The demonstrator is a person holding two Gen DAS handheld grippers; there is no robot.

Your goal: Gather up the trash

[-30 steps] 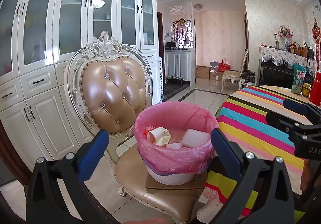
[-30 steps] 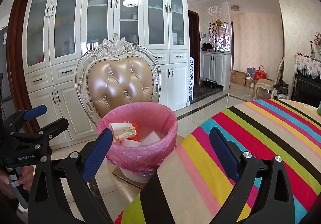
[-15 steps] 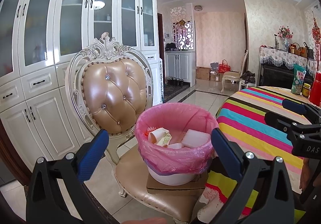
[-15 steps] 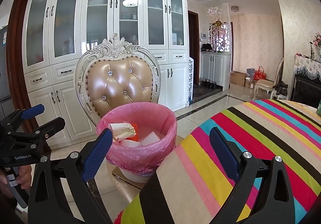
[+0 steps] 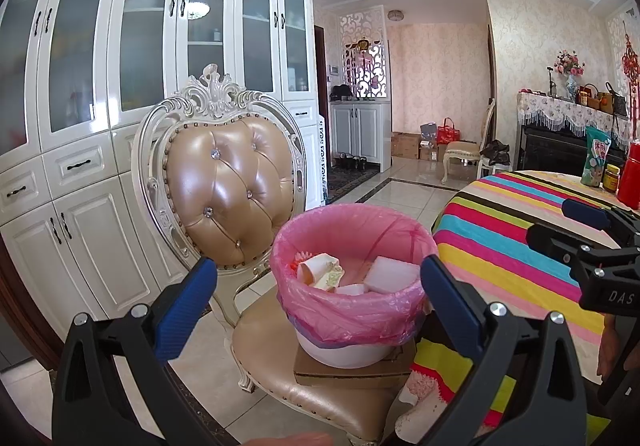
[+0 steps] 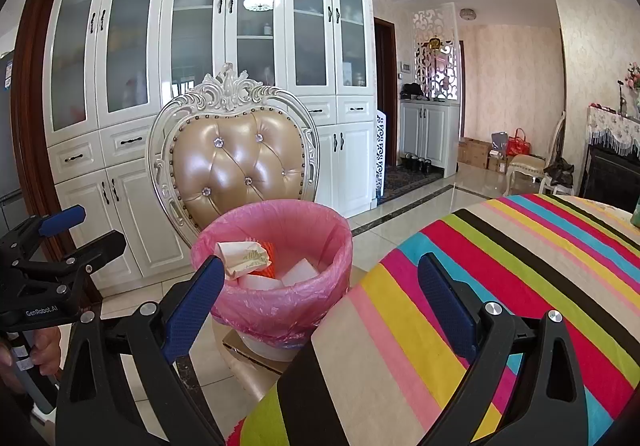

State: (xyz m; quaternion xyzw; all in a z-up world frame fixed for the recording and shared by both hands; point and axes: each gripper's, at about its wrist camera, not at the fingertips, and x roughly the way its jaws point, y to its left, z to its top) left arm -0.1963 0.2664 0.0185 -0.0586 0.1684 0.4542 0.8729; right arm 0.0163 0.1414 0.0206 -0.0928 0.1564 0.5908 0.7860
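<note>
Pink-lined trash bin [image 5: 352,286] sits on the chair [image 5: 228,186] at our 12 o'clock, dead ahead of the left tool [image 5: 318,300], which is nearer. Right tool [image 6: 320,296] sees it at 11 o'clock, off the counter [image 6: 500,286] edge. Both tools are spread apart and empty.

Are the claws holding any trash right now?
No. The left claw and right claw are both open and empty; the trash sits in the pink-lined bin.

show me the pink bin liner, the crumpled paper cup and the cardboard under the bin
pink bin liner [image 5: 352,310], left wrist view, front outer fold
crumpled paper cup [image 5: 320,266], left wrist view, its side
cardboard [image 5: 352,374], left wrist view, front edge
</note>
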